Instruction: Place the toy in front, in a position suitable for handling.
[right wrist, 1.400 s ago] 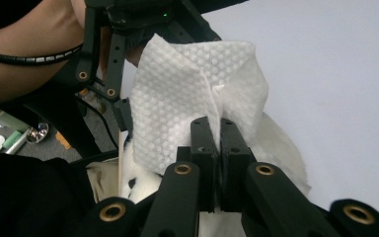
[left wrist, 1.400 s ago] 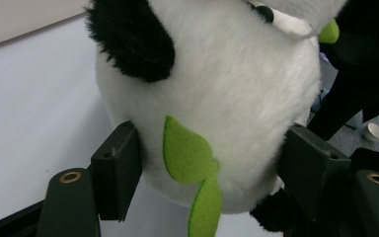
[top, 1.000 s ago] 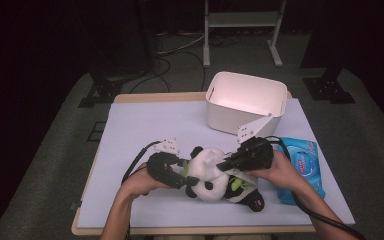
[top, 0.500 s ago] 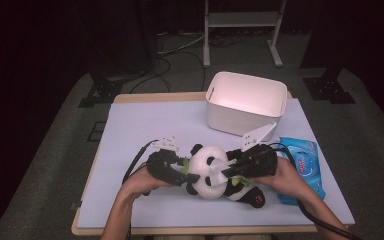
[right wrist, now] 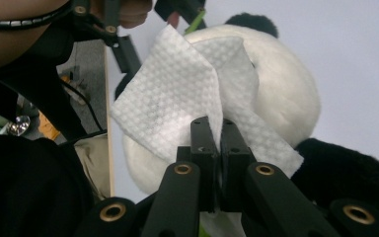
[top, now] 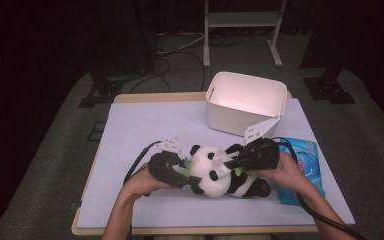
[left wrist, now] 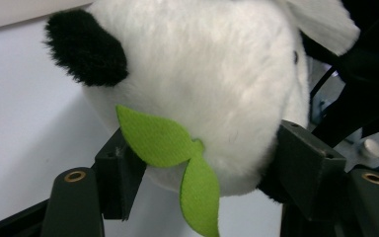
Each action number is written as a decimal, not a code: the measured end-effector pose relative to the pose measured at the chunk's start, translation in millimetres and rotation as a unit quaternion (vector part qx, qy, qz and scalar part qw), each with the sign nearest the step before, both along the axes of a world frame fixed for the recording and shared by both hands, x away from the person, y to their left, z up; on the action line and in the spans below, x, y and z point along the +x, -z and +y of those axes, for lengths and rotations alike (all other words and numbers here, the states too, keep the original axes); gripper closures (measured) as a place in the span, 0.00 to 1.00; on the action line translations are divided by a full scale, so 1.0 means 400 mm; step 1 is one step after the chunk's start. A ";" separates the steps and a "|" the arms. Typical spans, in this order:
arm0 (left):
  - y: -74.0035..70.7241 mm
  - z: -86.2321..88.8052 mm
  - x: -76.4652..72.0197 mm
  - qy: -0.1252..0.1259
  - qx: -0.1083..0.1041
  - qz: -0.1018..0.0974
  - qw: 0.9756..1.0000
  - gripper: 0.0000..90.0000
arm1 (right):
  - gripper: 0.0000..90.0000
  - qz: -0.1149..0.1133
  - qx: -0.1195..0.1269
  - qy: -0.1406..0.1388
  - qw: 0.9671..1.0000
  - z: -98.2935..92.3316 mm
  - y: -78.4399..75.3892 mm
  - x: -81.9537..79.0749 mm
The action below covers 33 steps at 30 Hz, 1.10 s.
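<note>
A black-and-white panda plush (top: 211, 175) lies on the table's pale cover near the front edge. My left gripper (top: 180, 169) comes in from the left and is shut on the panda's white head (left wrist: 202, 74), one pad pressed into each side. A green felt leaf (left wrist: 177, 158) hangs from the head between the jaws. My right gripper (top: 237, 162) reaches from the right, shut on a white textured wipe (right wrist: 177, 98). The wipe lies against the panda's head (right wrist: 281, 98), and the gripper's (right wrist: 221, 123) jaws stand pinched together on it.
A white plastic bin (top: 245, 102) stands at the back right of the table. A blue pack of wipes (top: 305, 165) lies on the right side, just behind my right hand. The table's front edge (top: 200, 231) is close below the forearms.
The right gripper has shifted slightly across the panda with the wipe. The left gripper has kept its hold on the head in place.
</note>
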<state>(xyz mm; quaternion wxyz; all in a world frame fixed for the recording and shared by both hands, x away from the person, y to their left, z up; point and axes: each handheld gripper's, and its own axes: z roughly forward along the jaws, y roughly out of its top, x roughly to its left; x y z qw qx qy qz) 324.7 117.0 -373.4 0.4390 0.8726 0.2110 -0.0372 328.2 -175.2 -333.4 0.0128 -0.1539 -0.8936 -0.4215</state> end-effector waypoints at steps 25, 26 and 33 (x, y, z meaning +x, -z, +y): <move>-0.003 -0.002 0.004 -0.022 -0.006 0.007 1.000 0.38 | 0.96 -0.003 -0.019 -0.056 0.998 0.059 0.029 -0.075; -0.003 -0.002 0.005 -0.023 -0.007 0.008 1.000 0.38 | 0.96 -0.001 -0.021 -0.056 0.998 0.052 0.034 -0.076; -0.005 -0.003 0.004 -0.016 -0.010 0.002 1.000 0.38 | 0.96 -0.005 -0.022 -0.039 0.999 0.000 0.030 -0.091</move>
